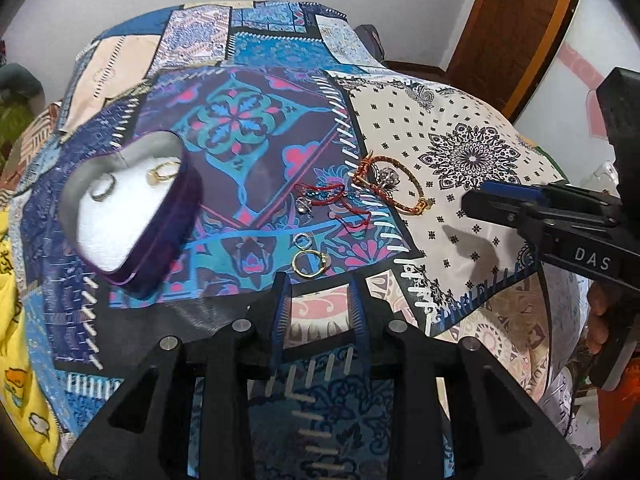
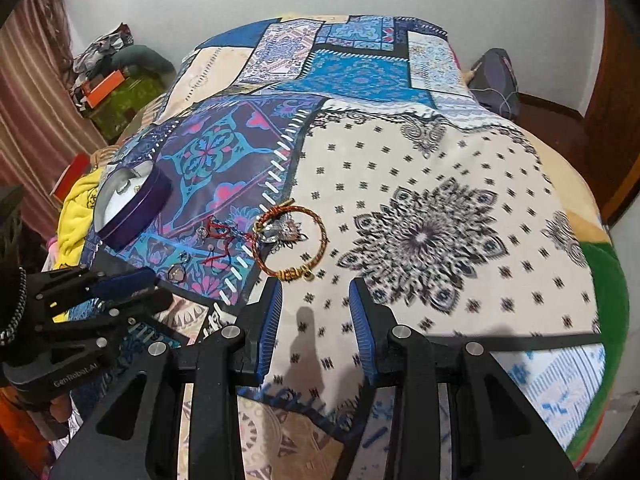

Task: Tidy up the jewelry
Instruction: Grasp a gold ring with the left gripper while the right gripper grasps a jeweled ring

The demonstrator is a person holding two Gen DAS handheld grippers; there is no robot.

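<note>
A purple heart-shaped jewelry box (image 1: 132,216) with a white cushion lies open on the patchwork bedspread (image 1: 248,52), with two rings (image 1: 160,172) on the cushion. My left gripper (image 1: 318,284) is open and empty, just short of a gold ring (image 1: 308,262) and a small silver ring (image 1: 302,240). Beyond them lie a red thread bracelet (image 1: 336,200) and a braided red-gold bangle (image 1: 418,206) around a silver charm (image 1: 390,178). My right gripper (image 2: 315,286) is open and empty, its tips just below the bangle (image 2: 294,273). The box (image 2: 132,208) sits far left there.
Each gripper shows in the other's view: the right gripper (image 1: 474,197) and the left gripper (image 2: 154,290). Yellow cloth (image 1: 12,320) hangs at the bed's left edge. A dark bag (image 2: 496,76) and a wooden door (image 1: 520,20) stand beyond the bed, clutter (image 2: 116,80) at the left wall.
</note>
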